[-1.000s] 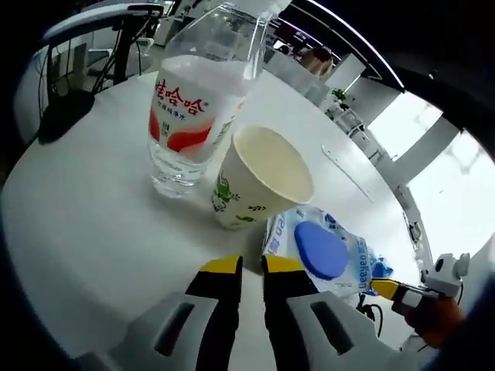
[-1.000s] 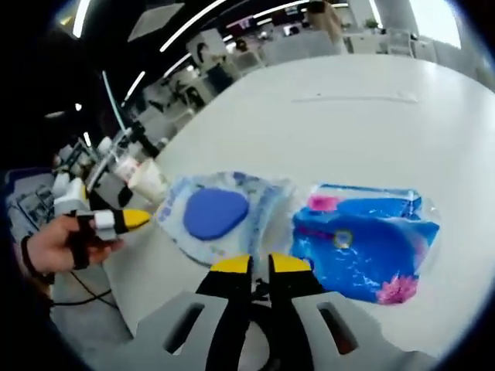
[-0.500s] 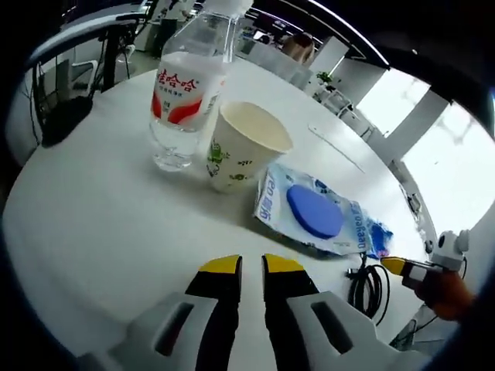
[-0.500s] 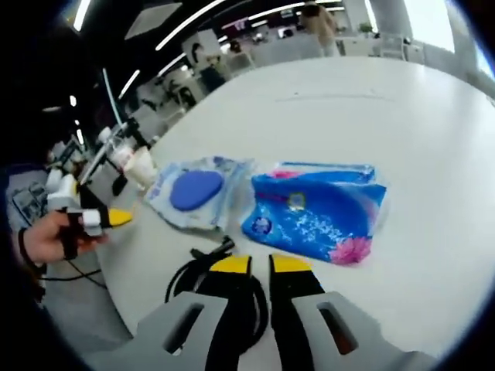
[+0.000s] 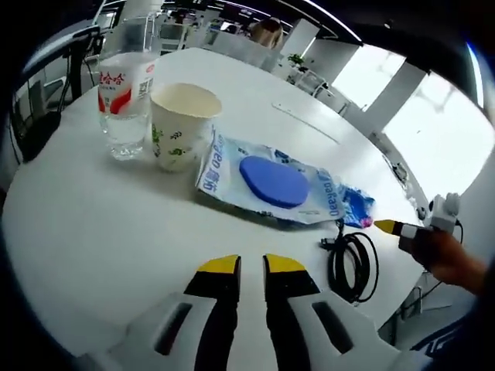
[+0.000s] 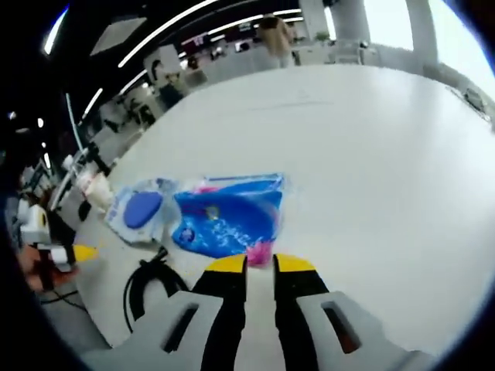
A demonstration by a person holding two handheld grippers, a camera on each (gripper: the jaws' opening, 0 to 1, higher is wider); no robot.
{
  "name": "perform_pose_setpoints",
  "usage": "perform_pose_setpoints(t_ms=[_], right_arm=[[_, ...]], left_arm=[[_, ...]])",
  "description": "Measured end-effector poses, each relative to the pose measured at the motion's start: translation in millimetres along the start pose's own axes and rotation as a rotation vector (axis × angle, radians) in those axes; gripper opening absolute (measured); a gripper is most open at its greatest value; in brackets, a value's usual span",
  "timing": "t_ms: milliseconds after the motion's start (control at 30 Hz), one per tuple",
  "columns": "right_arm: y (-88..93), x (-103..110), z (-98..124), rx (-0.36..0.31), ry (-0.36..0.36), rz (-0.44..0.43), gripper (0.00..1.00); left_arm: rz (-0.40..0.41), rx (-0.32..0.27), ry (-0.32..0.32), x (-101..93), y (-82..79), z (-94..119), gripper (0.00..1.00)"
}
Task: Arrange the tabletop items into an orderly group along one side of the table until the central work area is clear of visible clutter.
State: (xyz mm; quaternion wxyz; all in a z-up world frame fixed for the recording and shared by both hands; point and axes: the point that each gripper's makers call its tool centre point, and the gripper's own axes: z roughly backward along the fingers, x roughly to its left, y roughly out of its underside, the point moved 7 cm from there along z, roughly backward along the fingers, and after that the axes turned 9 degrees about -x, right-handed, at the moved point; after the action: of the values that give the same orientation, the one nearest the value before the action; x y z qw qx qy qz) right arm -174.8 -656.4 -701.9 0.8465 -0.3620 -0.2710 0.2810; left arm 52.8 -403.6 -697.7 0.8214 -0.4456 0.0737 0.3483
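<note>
Blue tissue pack (image 6: 228,216) lies just ahead of right gripper (image 6: 259,263), long axis across its jaws, nearer than left gripper (image 5: 251,265); both grippers' jaws nearly pressed together, pinching nothing.

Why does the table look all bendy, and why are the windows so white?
Left gripper view: the fisheye lens curves the table, and daylight washes out the windows at upper right. Right gripper view: the same curving, glare at the top right, and the far room looks blurry.

bright even indoor light, blown-out windows (image 5: 433,131) at the edge, ceiling light strips (image 6: 193,11), soft shadows, strong fisheye bending, slight edge blur
</note>
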Motion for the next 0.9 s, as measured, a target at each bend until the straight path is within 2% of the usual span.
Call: perform_pose_setpoints(t_ms=[133, 200, 300, 500, 900], right_arm=[[-2.4, -5, -7, -0.006, 0.013, -0.061, 0.12], [-4.3, -6, -11, -0.019, 0.011, -0.12, 0.1], [-5.0, -9, -14, -0.019, 0.01, -0.141, 0.07], [-5.0, -7, -16, -0.019, -0.012, -0.138, 0.01], [-1.9, -14, -16, -0.005, -0.027, -0.113, 0.01]], left_arm=[[-0.015, 0.031, 0.038, -15.5, 8.8, -2, 0.1], [-0.019, 0.039, 0.046, -18.8, 11.0, -2, 0.1], [-0.027, 0.046, 0.052, -21.7, 13.7, -1, 0.1], [-0.031, 0.06, 0.058, -23.1, 17.1, 1, 0.1], [-0.024, 0.067, 0.051, -22.6, 20.4, 0, 0.09]])
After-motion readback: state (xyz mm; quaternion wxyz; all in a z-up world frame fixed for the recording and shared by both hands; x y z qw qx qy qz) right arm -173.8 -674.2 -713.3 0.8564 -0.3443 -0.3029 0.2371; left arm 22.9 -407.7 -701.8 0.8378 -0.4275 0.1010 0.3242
